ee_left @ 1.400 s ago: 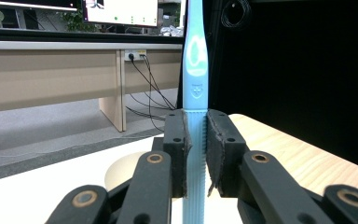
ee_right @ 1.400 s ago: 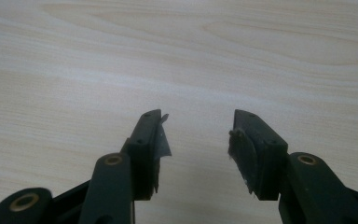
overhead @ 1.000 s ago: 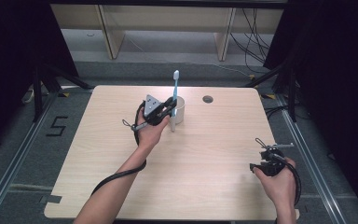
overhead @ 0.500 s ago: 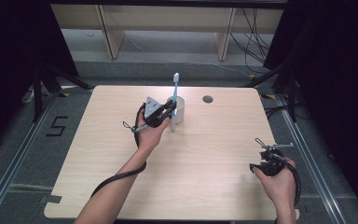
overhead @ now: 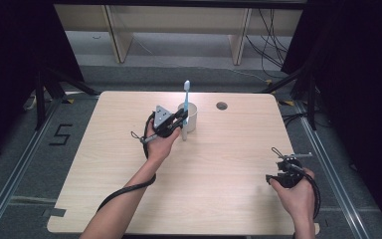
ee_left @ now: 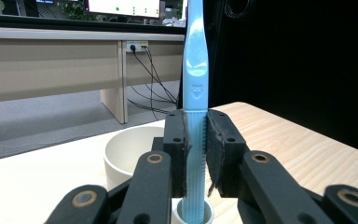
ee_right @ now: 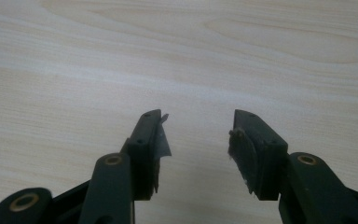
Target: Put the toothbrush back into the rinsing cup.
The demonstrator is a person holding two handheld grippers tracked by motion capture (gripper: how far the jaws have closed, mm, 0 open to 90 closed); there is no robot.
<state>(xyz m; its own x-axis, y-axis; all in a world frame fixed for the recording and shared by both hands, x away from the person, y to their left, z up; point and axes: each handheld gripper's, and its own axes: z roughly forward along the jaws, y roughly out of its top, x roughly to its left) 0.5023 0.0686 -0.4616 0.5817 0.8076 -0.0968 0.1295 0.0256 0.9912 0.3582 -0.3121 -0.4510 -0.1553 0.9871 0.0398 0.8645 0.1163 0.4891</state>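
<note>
While the left tongs [ee_left: 196, 140] are clamped tight on the light blue toothbrush [ee_left: 195, 70], the brush stands straight up with its bristle end at the top, and its bottom end sits in a small white ring [ee_left: 193, 215] on the table [overhead: 229, 164]. The pads press on the ribbed part of the handle from both sides. All of that is just in front of the white cup [overhead: 189, 115], on the person's side of it, pretty much touching distance. In the high view the left tongs [overhead: 171, 121] come at the brush from the cup's left. The right tongs [ee_right: 196, 140] are way off from the cup, near the table's near right corner, jaws spread apart with nothing between them, just bare wood underneath.
</note>
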